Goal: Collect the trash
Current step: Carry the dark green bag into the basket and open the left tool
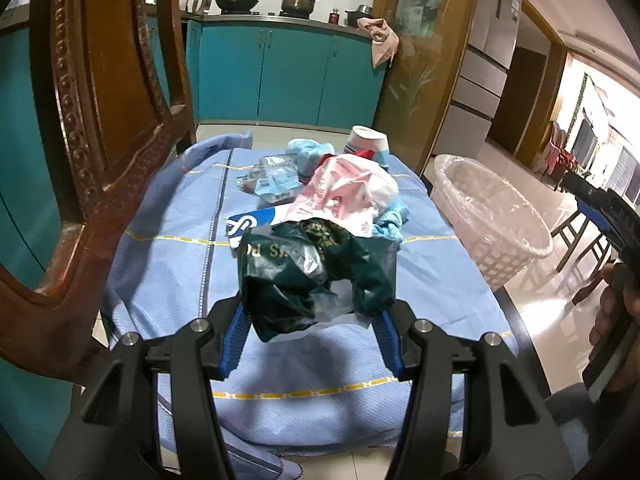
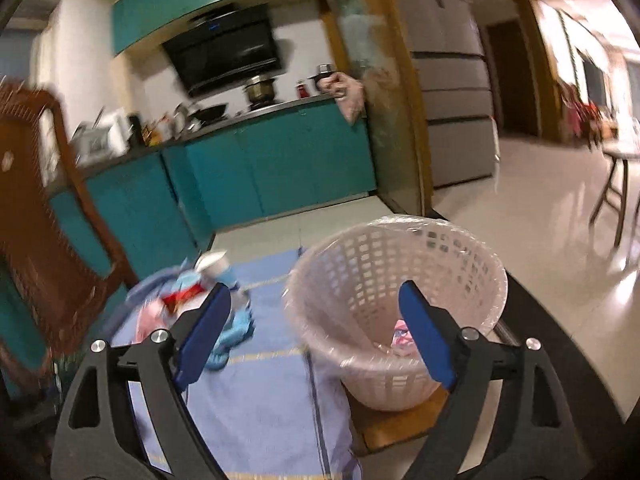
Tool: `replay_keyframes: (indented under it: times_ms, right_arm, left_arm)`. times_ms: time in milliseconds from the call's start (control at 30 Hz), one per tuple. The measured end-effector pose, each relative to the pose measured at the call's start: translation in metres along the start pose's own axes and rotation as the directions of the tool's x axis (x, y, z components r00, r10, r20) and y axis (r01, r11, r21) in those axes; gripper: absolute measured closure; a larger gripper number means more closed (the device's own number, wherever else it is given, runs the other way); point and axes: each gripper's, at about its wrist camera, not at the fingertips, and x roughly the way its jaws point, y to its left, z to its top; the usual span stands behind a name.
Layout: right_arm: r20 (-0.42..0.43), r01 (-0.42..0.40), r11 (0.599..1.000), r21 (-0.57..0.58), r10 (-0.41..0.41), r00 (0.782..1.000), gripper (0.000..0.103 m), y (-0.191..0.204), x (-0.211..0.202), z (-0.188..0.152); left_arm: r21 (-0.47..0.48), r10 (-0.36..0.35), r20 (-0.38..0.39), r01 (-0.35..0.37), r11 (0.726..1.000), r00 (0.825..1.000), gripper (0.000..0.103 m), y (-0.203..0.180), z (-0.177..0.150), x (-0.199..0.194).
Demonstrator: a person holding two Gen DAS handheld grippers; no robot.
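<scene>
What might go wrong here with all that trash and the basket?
The dark green bag clamped in the left gripper is crumpled and loose, so it may slip or spill. The basket sits at the table's edge and might tip if bumped by the open right gripper.

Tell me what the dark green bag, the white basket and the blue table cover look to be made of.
Dark green bag: thin glossy plastic film, judging by its sharp crumples and shiny highlights. White basket: moulded matte plastic lattice with square holes, lined by a clear, glinting film bag. Blue table cover: woven cloth, probably cotton-like; a fine textured weave, soft folds, yellow stitched lines.
</scene>
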Motion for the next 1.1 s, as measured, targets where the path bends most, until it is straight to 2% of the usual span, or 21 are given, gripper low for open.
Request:
replay_keyframes:
  times_ms: [133,333,467,633,667,700,733,767,800,933,1100]
  right_arm:
    - [-0.008,0.021,0.998,-0.064,-0.022,1.000,0.019,0.006,0.002,-0.001]
    - [-0.031,0.024,1.000,0.015,-0.023,0.999,0.019,-0.016,0.002,0.004]
    - [-0.009,0.049,0.994,0.096,-0.049,0.999,0.019,-0.036,-0.003,0.007]
    - [0.032,0.099,0.976,0.195,-0.107,0.994,0.019,-0.061,-0.014,0.012]
    - [0.034,0.105,0.973,0.206,-0.115,0.993,0.019,-0.065,-0.016,0.011]
    - [0.032,0.108,0.971,0.211,-0.117,0.993,0.019,-0.067,-0.016,0.012]
    - [0.028,0.109,0.971,0.212,-0.117,0.993,0.019,-0.067,-0.015,0.011]
    - [0.020,0.108,0.972,0.211,-0.115,0.993,0.019,-0.067,-0.014,0.010]
    - [0.018,0.107,0.972,0.211,-0.113,0.993,0.019,-0.068,-0.013,0.010]
    - [0.003,0.088,0.976,0.202,-0.091,0.996,0.019,-0.064,-0.009,0.009]
    - [-0.025,0.041,0.988,0.151,-0.037,0.999,0.018,-0.048,-0.004,0.007]
  left_arm:
    - [0.029,-0.001,-0.014,0.002,1.000,1.000,0.048,-0.010,-0.001,0.005]
    - [0.044,-0.073,-0.046,0.075,0.996,0.996,0.048,-0.048,0.015,0.019]
    - [0.102,-0.165,-0.050,0.169,0.980,0.985,0.048,-0.105,0.047,0.035]
    - [0.210,-0.274,-0.047,0.278,0.937,0.961,0.047,-0.197,0.109,0.078]
    - [0.239,-0.281,-0.043,0.283,0.929,0.959,0.044,-0.217,0.123,0.089]
    - [0.248,-0.289,-0.049,0.292,0.924,0.956,0.036,-0.228,0.129,0.097]
    - [0.250,-0.300,-0.057,0.305,0.919,0.952,0.024,-0.235,0.135,0.104]
    - [0.246,-0.305,-0.058,0.309,0.919,0.951,0.017,-0.240,0.139,0.109]
    - [0.241,-0.299,-0.053,0.303,0.922,0.953,0.011,-0.241,0.139,0.111]
    - [0.221,-0.244,-0.035,0.246,0.944,0.969,0.009,-0.213,0.125,0.098]
    - [0.200,-0.116,0.057,0.102,0.975,0.992,0.005,-0.141,0.085,0.039]
